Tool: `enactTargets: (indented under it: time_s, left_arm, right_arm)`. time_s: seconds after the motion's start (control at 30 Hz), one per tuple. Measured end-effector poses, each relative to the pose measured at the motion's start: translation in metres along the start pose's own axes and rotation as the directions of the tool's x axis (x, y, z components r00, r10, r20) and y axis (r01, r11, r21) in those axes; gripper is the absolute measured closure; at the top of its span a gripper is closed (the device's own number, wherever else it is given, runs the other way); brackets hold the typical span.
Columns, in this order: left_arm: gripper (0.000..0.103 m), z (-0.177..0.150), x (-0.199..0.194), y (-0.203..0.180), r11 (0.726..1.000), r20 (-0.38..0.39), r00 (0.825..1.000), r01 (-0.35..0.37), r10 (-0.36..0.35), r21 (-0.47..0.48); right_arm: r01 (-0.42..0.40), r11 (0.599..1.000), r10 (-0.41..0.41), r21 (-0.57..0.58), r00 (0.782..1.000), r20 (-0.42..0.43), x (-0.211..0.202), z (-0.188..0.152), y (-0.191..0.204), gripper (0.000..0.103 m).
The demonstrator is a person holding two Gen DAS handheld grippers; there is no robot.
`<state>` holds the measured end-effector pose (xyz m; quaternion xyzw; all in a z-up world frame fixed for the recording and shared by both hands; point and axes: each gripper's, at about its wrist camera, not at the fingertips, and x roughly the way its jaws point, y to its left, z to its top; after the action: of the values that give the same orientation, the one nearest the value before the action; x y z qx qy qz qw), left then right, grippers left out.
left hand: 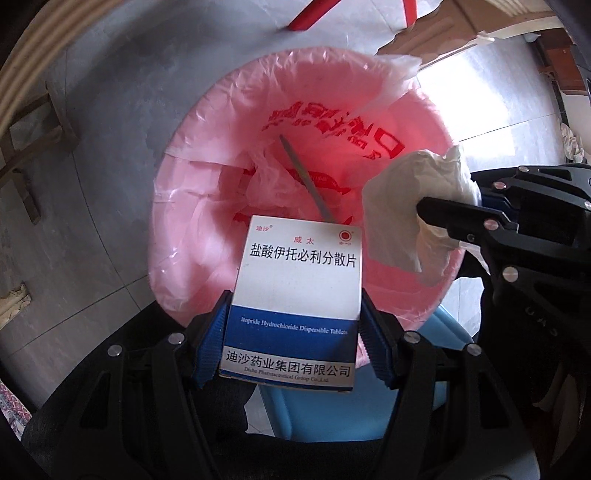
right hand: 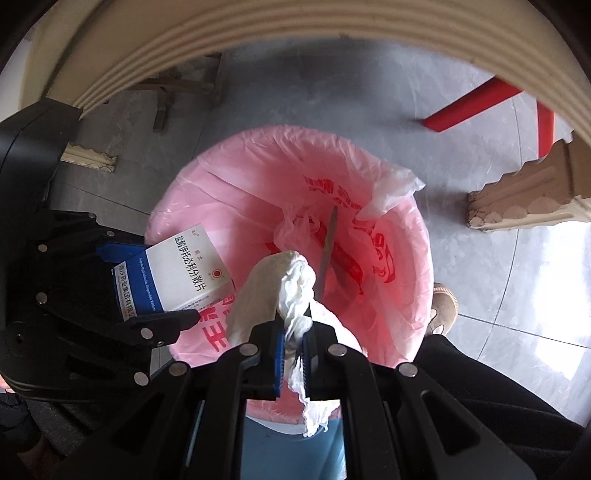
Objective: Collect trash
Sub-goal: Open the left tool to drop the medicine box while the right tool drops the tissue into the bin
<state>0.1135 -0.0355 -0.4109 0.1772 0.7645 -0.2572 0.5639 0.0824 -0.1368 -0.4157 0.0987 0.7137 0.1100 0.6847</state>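
A white and blue medicine box (left hand: 299, 280) sits between the blue pads of my left gripper (left hand: 295, 310), which is shut on its sides. The box hangs over a bin lined with a pink bag (left hand: 207, 206). My right gripper (right hand: 293, 328) is shut on a crumpled white tissue (right hand: 273, 291), also above the pink bag (right hand: 229, 206). In the right wrist view the left gripper (right hand: 166, 280) and box (right hand: 184, 269) are at the left. Inside the bag lie a grey stick (right hand: 327, 251) and clear plastic film (right hand: 295, 229).
The bin has a blue body (left hand: 321, 417) and stands on a grey tiled floor (right hand: 314, 103). A cream ribbed table edge (right hand: 258, 33) arcs overhead, and its carved foot (right hand: 517, 206) is to the right. Red stool legs (right hand: 465, 107) stand behind the bin. A person's shoe (right hand: 445, 302) is beside it.
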Motion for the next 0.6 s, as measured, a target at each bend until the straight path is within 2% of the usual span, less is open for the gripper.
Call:
enactTargets:
  time_s: [0.27, 0.6]
  left_arm:
    - [0.039, 0.012, 0.014, 0.002, 1.000, -0.047, 0.999, 0.005, -0.006, -0.006]
    - [0.039, 0.017, 0.023, 0.005, 1.000, -0.081, 0.997, -0.009, 0.006, -0.028]
  right_arm:
    - [-0.014, 1.000, 0.015, 0.017, 0.999, -0.043, 0.024, 0.005, -0.010, 0.095]
    - [-0.023, 1.000, 0.024, 0.011, 0.998, -0.064, 0.030, 0.007, -0.010, 0.095]
